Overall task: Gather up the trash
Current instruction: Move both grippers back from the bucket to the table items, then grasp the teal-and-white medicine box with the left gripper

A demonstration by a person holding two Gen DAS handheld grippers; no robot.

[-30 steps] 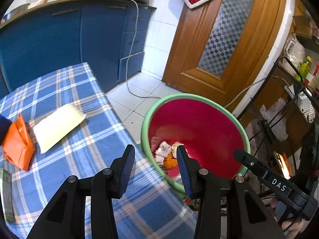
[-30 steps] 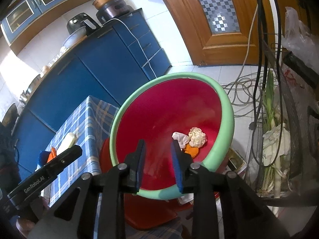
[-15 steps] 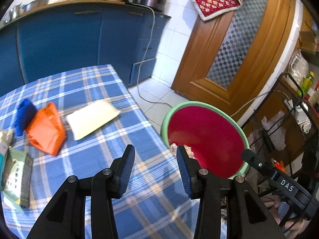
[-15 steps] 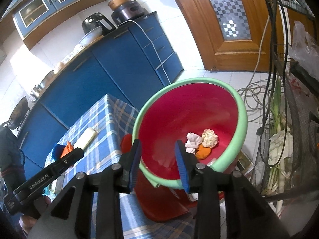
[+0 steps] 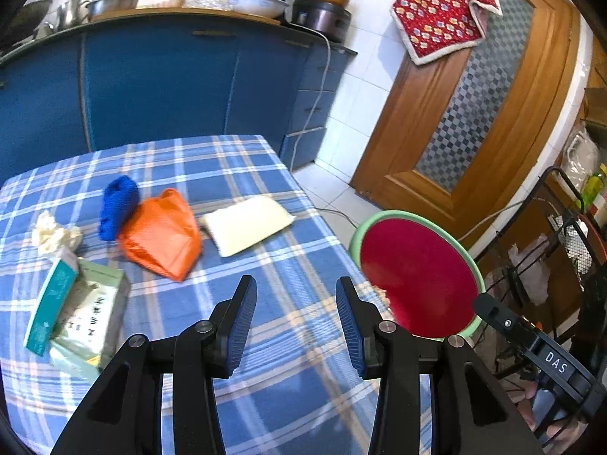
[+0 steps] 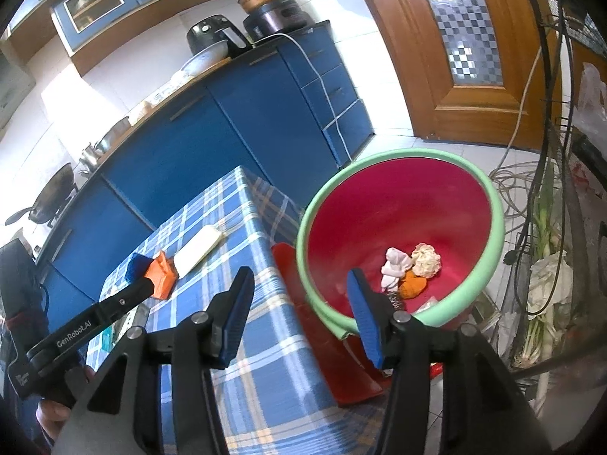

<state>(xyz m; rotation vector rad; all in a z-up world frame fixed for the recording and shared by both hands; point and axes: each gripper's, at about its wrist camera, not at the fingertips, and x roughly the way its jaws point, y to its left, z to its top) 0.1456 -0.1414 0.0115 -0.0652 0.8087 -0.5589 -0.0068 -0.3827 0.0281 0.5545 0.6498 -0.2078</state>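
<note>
Left gripper (image 5: 296,314) over the near part of the blue plaid tablecloth (image 5: 235,167), jaws apart, nothing between them. Right gripper (image 6: 299,311) over the table's right edge, jaws opening, likewise empty.

On the cloth, toward the far left: crumpled tissue (image 5: 55,233), blue mesh bundle (image 5: 117,204) touching an orange plastic bag (image 5: 163,235), cream pouch (image 5: 246,223) just right of the bag. Nearer left, a green-and-teal tissue box (image 5: 79,311) printed with dark characters too small to read.

Off the table's right edge, on a red stool (image 6: 334,345), a red basin with green rim (image 6: 497,235). Inside, at its near side: a pinkish tissue wad (image 6: 396,267), a cream crumpled wad (image 6: 426,259) touching it, an orange scrap (image 6: 413,286) beneath both.

"GenRobot.AI" legible on the left gripper's side bar in the right wrist view; "DAS" legible on the right gripper's bar in the left wrist view.

Beyond: blue cabinets (image 5: 159,79), wooden door (image 5: 474,113) with a red patterned cloth (image 5: 440,7) hung over it.
</note>
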